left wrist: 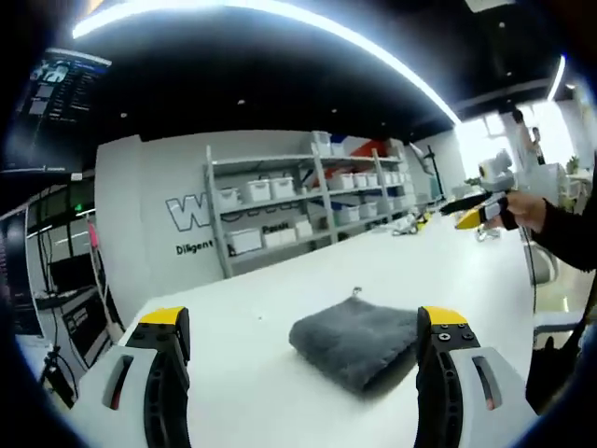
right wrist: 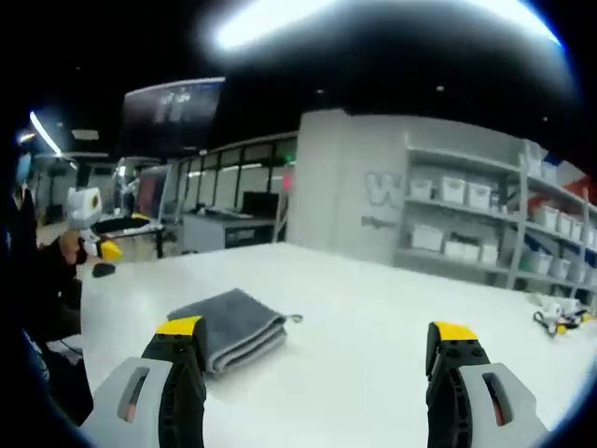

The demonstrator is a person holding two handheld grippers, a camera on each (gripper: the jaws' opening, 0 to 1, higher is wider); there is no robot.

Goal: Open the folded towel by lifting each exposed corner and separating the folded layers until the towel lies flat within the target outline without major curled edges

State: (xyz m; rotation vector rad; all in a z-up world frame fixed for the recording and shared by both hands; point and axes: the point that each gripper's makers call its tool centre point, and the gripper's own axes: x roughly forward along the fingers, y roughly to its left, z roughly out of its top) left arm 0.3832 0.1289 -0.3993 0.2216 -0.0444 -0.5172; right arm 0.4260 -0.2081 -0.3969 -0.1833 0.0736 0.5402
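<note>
A grey folded towel (left wrist: 359, 341) lies on the white table (left wrist: 280, 392), with a small hanging loop at its far edge. In the left gripper view my left gripper (left wrist: 303, 322) is open, its yellow-tipped jaws wide apart just short of the towel, touching nothing. The right gripper (left wrist: 476, 217) shows far off at the right, held by a hand above the table. In the right gripper view the towel (right wrist: 229, 331) sits ahead to the left, partly behind the left jaw. My right gripper (right wrist: 317, 329) is open and empty. The left gripper (right wrist: 98, 245) appears at the far left.
A grey shelf rack with white bins (left wrist: 298, 201) stands behind the table against a wall. Small loose parts (right wrist: 558, 317) lie on the table at the far right of the right gripper view. Desks with monitors (right wrist: 224, 224) stand beyond. A person's dark sleeve (left wrist: 569, 238) is at the right.
</note>
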